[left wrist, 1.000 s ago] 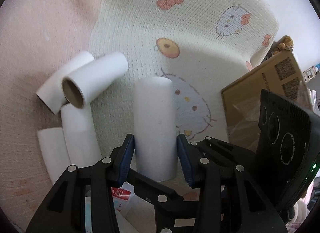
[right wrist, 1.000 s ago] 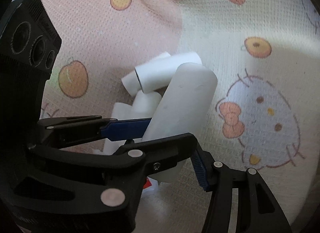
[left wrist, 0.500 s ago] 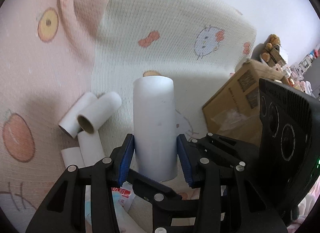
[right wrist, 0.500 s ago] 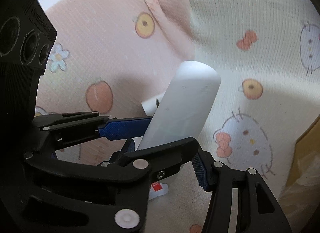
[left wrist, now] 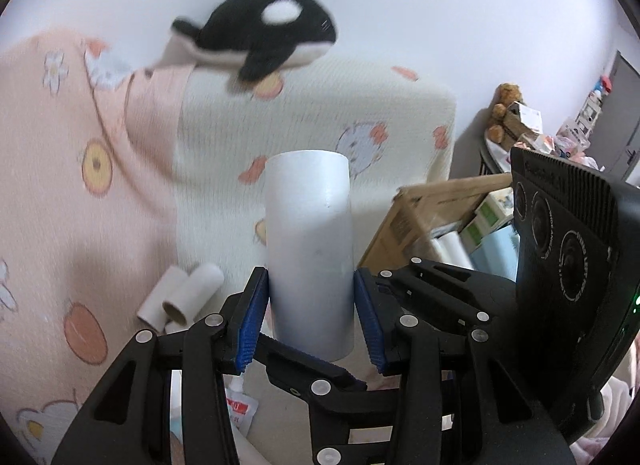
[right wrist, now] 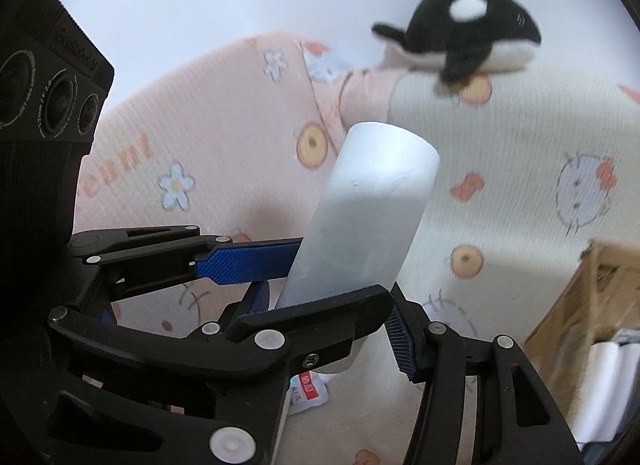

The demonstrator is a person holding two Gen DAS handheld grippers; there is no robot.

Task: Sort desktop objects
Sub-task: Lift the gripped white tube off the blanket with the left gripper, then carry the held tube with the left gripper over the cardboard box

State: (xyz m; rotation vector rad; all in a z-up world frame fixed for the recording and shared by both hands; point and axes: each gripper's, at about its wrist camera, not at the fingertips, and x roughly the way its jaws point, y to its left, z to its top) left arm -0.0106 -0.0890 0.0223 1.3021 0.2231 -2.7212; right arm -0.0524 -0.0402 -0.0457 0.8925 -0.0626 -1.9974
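Note:
A tall white roll [left wrist: 308, 249] stands upright in the air between the blue pads of my left gripper [left wrist: 310, 321], which is shut on its lower half. In the right wrist view the same white roll [right wrist: 368, 217] leans right. My right gripper [right wrist: 328, 321] is closed across its bottom end, and the left gripper [right wrist: 340, 271] crosses it from the left. The right gripper's camera block [left wrist: 568, 265] fills the right edge of the left wrist view. Several smaller rolls [left wrist: 184, 297] lie far below on the pink and cream cover [left wrist: 120, 205].
An open cardboard box [left wrist: 420, 209] holding rolls and small cartons stands at the right, seen also as the cardboard box [right wrist: 592, 305]. An orca plush [left wrist: 260, 37] lies at the cover's far edge against a white wall. A red-and-white sachet [left wrist: 240, 409] lies below the grippers.
Both grippers have risen together with the white roll held between them. The loose rolls and the cover have dropped away below, and the orca plush, the wall and the box's inside have come into view.

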